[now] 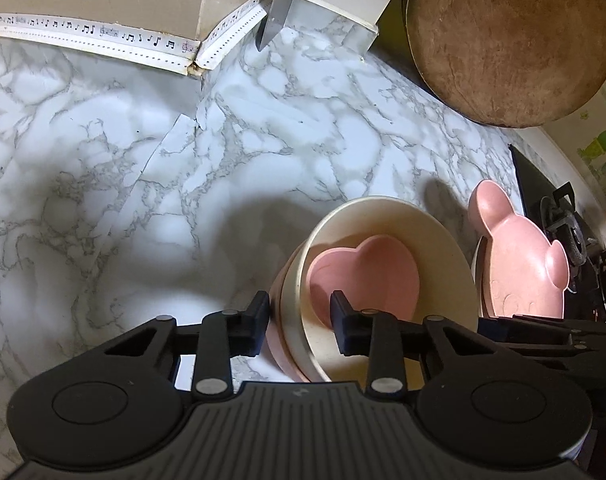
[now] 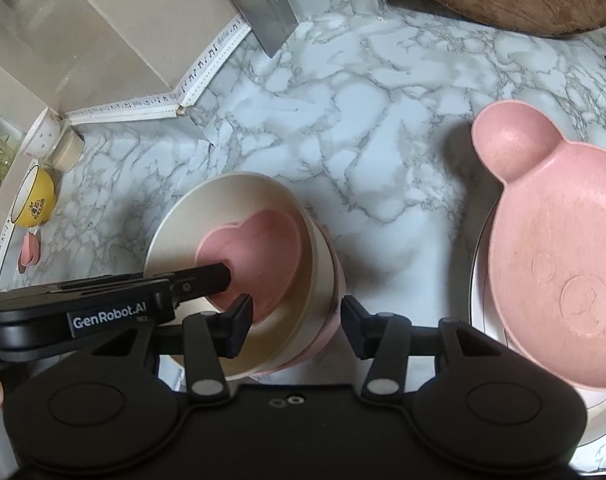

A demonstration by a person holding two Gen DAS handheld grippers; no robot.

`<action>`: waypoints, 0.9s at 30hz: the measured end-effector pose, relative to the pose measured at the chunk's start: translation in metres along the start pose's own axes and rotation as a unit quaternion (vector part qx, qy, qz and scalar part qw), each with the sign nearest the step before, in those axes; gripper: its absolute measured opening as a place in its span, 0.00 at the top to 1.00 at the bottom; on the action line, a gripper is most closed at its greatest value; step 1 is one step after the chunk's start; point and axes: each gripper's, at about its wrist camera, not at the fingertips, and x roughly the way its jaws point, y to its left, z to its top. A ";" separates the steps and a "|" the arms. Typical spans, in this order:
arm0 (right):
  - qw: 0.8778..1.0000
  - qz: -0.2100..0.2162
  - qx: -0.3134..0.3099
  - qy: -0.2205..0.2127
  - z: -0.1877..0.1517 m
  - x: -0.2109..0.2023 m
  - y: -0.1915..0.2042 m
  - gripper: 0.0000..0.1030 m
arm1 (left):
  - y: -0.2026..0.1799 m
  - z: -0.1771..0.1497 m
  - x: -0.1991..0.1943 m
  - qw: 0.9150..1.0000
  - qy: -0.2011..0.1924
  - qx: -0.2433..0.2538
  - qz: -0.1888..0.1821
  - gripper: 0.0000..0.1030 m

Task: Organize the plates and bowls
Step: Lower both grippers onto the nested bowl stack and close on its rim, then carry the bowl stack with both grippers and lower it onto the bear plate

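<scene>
The one piece of writing I can read is "GenRobot.AI", white on the black side of my left gripper (image 2: pixel 223 280) as it reaches across the right wrist view. The yellow bowl (image 2: pixel 35 200) at the far left edge carries a small printed mark, too small to make out, and a strip with music notes (image 1: pixel 103 34) runs along the foot of the wall.

On the marbled desk (image 1: pixel 143 140) sits a cream bowl (image 1: pixel 443 240) nested in a pink bowl (image 1: pixel 279 344) below it, with a pink heart-shaped bowl (image 1: pixel 367 272) lying inside the cream one. My left fingers (image 1: pixel 259 320) straddle the near wall of the stack: one outside it, the other inside the cream bowl, up against the heart bowl. They stand narrowly apart, and I cannot tell whether the pads actually press.

My right gripper (image 2: pixel 295 324) straddles the other side of the same stack, one finger inside the cream bowl by the heart bowl, the other just outside the pink wall, with a visible gap there, so those fingers are apart and not clamped.

To the right, a pink bear-shaped plate (image 2: pixel 551 248) rests on a white plate (image 2: pixel 479 304), well apart from both grippers. A round wooden board (image 1: pixel 511 40) leans at the back.
</scene>
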 end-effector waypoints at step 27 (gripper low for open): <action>0.998 -0.034 0.002 -0.052 -0.008 -0.031 0.004 0.71 | -0.015 -0.005 -0.027 1.000 -0.024 0.013 0.010 0.74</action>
